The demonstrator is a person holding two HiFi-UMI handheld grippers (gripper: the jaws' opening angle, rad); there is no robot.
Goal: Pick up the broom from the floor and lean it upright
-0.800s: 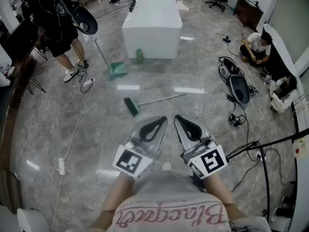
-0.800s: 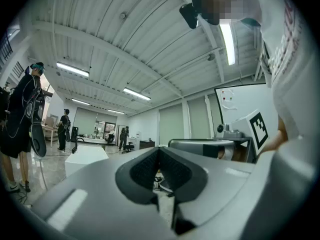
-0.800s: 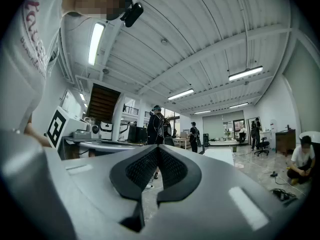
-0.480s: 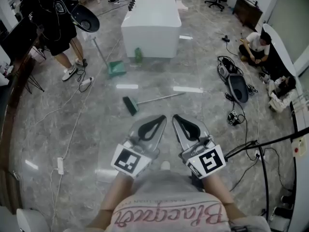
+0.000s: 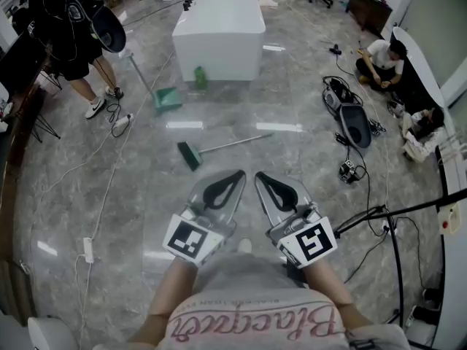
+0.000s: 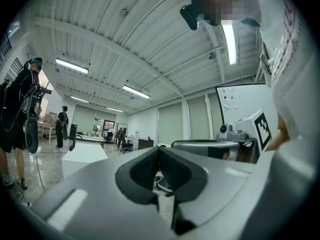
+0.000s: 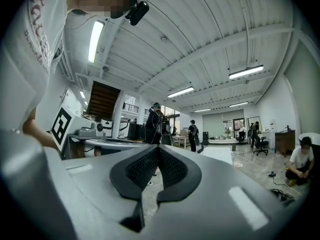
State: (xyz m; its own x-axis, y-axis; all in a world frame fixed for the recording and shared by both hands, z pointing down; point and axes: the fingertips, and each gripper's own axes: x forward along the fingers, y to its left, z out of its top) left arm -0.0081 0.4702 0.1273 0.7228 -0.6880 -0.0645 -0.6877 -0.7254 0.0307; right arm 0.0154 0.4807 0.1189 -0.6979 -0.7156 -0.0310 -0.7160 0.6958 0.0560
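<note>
A broom (image 5: pixel 211 149) with a green head and a thin pale handle lies flat on the grey marble floor, ahead of me in the head view. My left gripper (image 5: pixel 235 175) and right gripper (image 5: pixel 260 177) are held side by side, level, close to my body and short of the broom. Both are shut, with nothing between the jaws. In the left gripper view my left gripper (image 6: pixel 159 150) shows its pads pressed together, and my right gripper (image 7: pixel 158 149) looks the same in its own view. The broom shows in neither gripper view.
A white block-shaped counter (image 5: pixel 217 28) stands beyond the broom, with a green dustpan (image 5: pixel 166 98) and a green bottle (image 5: pixel 200 77) at its foot. A person (image 5: pixel 69 35) stands at the far left. People sit at the right by cases (image 5: pixel 355 125) and cables (image 5: pixel 368 195).
The whole floor scene has slid up and left in the head view, and the broom now lies nearer my grippers. Both grippers have stayed shut and empty.
</note>
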